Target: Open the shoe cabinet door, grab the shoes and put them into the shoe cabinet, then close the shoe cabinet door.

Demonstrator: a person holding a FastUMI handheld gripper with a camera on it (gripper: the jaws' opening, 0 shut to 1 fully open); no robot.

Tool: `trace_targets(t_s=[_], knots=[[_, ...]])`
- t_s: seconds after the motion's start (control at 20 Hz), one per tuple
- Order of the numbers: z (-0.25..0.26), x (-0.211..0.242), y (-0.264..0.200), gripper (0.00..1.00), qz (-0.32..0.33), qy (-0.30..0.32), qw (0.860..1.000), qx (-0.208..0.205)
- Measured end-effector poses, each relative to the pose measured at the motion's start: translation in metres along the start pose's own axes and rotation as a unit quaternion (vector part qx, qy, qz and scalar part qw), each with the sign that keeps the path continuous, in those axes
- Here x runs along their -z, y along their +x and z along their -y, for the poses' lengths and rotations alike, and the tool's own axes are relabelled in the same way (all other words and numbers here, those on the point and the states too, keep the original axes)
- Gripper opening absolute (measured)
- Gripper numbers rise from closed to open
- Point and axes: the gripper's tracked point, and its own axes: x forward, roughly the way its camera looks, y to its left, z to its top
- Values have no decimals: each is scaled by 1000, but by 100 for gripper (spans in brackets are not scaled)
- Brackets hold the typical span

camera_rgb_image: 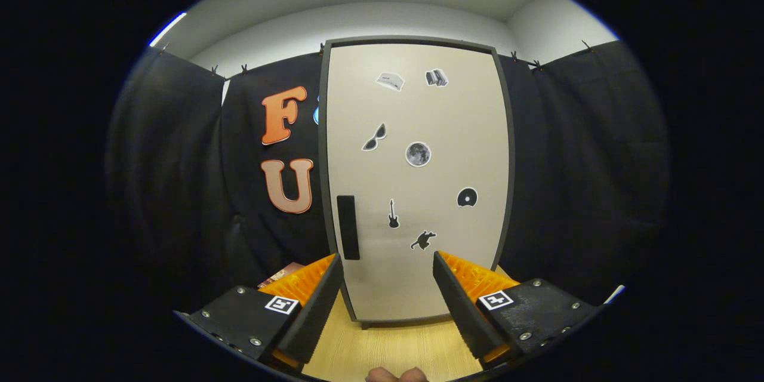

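I had the claw (388,265) low in the frame, its two fingers spread wide apart with nothing between them but open air. The left fingertip (331,274) sat just in front of the lower end of the dark handle (348,227), though I could not tell whether it touched. The right fingertip (444,271) lay over the lower right part of the door.

The shoe cabinet (412,179) stood upright in the centre of the frame, straight ahead of the fingers, its pale door (441,131) closed inside a dark grey frame. The handle was a narrow vertical bar at the door's lower left edge. Small stickers were scattered over the door: two near the top, a pair of sunglasses (375,137) and a moon (418,154) in the middle, a disc (467,197) to the right, a guitar (393,213) and a small dark figure (422,240) lower down.

The cabinet rested on a light wooden bench (388,352), whose grain showed between the fingers at the bottom centre. At the very bottom edge I saw the tips of a person's fingers (397,375). Just left of the left finger, a bit of something reddish-brown (280,274) peeked out; I could not tell what it was. Black cloth (573,161) hung behind and to both sides of the cabinet, with a white wall (358,18) above it.
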Motion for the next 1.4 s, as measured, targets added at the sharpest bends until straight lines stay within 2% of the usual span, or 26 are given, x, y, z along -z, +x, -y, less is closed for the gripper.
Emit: trace_targets(t_s=[0.4,0.45,0.6,0.8,1.4], knots=[[66,-6,-97,94,22,15,1000,0],[37,-26,-102,94,22,13,1000,0],[52,-25,-119,94,31,12,999,-12],[59,-24,-126,94,39,17,999,-19],[74,-14,-109,94,30,20,999,-9]])
